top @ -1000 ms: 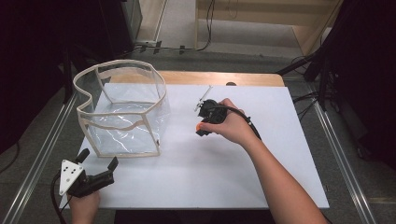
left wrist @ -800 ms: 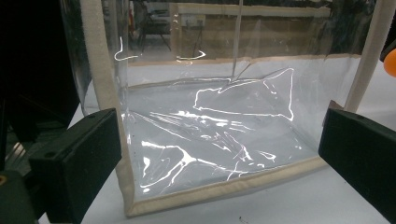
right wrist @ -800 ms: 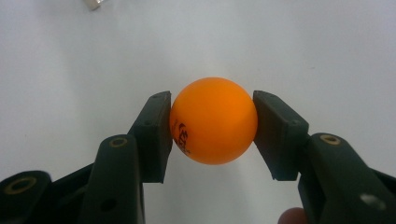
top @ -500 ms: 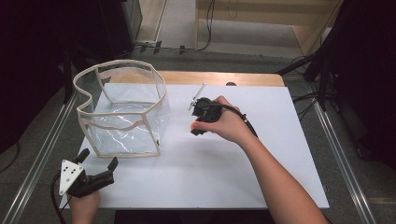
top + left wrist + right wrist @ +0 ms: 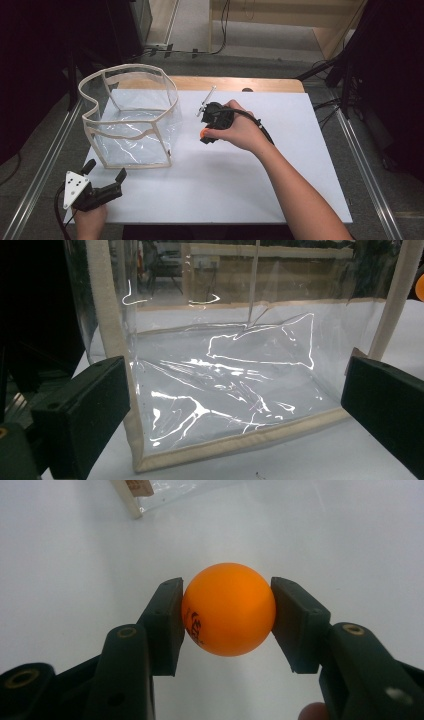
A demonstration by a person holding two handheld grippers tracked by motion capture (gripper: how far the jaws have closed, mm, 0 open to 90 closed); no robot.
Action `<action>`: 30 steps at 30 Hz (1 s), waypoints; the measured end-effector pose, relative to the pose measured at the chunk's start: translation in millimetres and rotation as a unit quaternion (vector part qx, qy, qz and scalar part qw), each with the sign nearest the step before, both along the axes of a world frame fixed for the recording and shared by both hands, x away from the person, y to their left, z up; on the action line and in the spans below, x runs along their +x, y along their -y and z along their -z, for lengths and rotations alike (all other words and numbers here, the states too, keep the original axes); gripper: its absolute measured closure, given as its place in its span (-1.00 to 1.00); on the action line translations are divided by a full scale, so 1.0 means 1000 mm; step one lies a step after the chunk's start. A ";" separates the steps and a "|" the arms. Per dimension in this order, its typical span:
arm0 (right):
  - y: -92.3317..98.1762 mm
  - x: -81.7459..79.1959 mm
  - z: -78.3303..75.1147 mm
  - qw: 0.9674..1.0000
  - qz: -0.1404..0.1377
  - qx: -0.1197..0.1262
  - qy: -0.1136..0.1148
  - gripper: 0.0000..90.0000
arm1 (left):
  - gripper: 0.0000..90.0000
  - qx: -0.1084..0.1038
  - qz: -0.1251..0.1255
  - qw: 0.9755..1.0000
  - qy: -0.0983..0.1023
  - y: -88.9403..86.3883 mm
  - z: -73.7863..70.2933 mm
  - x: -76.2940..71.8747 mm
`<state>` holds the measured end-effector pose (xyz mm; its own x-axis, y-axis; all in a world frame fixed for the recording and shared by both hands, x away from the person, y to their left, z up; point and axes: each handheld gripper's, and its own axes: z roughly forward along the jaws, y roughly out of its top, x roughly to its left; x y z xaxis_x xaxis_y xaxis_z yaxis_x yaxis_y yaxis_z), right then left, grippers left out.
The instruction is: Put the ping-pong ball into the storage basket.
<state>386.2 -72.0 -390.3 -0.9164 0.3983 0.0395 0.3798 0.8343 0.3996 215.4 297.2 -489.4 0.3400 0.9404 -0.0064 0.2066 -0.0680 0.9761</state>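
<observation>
Right gripper (image 5: 227,612) has the orange ball (image 5: 228,609) pinched – we've still got to drop it in the clear bag (image 5: 131,120)

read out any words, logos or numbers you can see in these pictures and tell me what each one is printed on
Black print on the orange ball, held between the right gripper jaws: curved away and cut off by the jaw, not legible.
Small tan tag at the corner of the clear bag: dark marks, too blurred and cropped to read.
Nothing else readable, on the bag or the white table.
</observation>
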 end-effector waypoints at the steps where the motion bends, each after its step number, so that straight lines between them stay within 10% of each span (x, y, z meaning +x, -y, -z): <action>1: -0.001 0.000 -0.002 1.000 -0.004 -0.001 0.002 0.06 | -1.00 0.000 0.000 1.000 0.000 0.000 0.000 0.000; 30: -0.016 -0.001 -0.041 0.999 -0.031 0.005 0.014 0.06 | -1.00 0.002 0.000 1.000 -0.001 0.000 0.000 0.000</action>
<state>385.0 -55.9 -349.4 -0.9398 0.3414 0.0168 0.3167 0.8514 0.4181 215.4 297.1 -489.3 0.3403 0.9403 -0.0040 0.2080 -0.0711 0.9755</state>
